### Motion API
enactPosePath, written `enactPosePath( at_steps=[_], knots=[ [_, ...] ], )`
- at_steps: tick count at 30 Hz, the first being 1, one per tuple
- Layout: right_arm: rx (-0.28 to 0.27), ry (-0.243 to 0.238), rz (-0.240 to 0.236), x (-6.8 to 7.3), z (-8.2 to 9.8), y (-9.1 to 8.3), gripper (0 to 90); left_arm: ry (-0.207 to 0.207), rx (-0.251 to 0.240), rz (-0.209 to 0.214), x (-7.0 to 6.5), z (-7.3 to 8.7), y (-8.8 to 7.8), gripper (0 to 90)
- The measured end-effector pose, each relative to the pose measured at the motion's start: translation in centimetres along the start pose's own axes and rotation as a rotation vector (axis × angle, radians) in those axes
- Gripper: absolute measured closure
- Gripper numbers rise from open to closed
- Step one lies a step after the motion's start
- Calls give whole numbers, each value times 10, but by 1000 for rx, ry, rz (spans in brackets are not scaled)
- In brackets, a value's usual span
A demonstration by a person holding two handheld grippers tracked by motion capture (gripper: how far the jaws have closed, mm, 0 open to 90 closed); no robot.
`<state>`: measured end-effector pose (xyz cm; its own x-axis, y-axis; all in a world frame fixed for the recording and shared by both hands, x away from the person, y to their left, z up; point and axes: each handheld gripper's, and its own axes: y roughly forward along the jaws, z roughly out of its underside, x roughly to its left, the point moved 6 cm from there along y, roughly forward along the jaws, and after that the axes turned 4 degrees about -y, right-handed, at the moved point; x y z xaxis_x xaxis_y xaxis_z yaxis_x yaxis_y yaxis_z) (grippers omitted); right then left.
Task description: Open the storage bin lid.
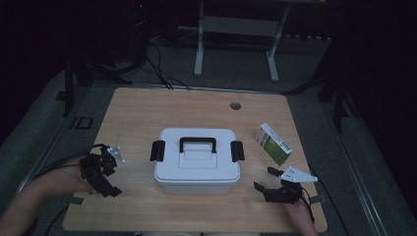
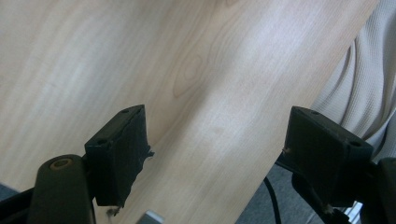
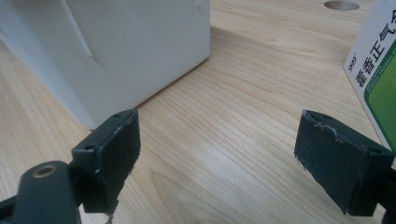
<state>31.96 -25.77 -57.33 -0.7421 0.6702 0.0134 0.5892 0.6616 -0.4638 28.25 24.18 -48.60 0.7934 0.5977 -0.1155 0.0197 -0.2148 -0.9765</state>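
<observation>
Pretty dark from the high view, so details are rough. The white storage box [image 1: 197,160] sits mid-table with its lid on, black handle lying flat on top and a black latch at each end; whether the latches are clipped down is too murky to tell. The green-and-white carton [image 1: 273,143] lies well right of the box, near the table [image 1: 147,105] edge, and its print is unreadable from up there.

The left gripper [image 1: 101,172] sits over the table's left edge, well apart from the box, and is just a dark lump from above. In the left gripper view [image 2: 215,154] the jaws stand wide apart with nothing between them, just bare wood and a pale ribbed sleeve [image 2: 362,93] past the table edge.

The right gripper [image 1: 270,184] sits near the box's front right corner, touching nothing. The right gripper view [image 3: 217,158] is much brighter: jaws spread wide and empty, a box corner [image 3: 116,51] cut off at upper left, and the carton [image 3: 378,74] cropped at the right edge, showing Chinese characters.
</observation>
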Motion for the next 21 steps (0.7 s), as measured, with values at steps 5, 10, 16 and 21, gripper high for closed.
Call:
enactPosePath(
  at_steps=[5, 10, 16, 21],
  knots=[
    [-4, 6, -2, 0, 0, -1, 141, 30, 2, -2, -3, -10, -11, 214],
    [-5, 6, -2, -1, 0, 0, 141, 54, -7, -6, -5, -19, -23, 214],
    [-2, 4, -2, 0, 1, 0, 141, 71, 7, -21, -8, -34, -31, 213],
    [-2, 5, -1, -1, 1, 0, 141, 107, -3, -25, -12, -48, -35, 213]
  ],
)
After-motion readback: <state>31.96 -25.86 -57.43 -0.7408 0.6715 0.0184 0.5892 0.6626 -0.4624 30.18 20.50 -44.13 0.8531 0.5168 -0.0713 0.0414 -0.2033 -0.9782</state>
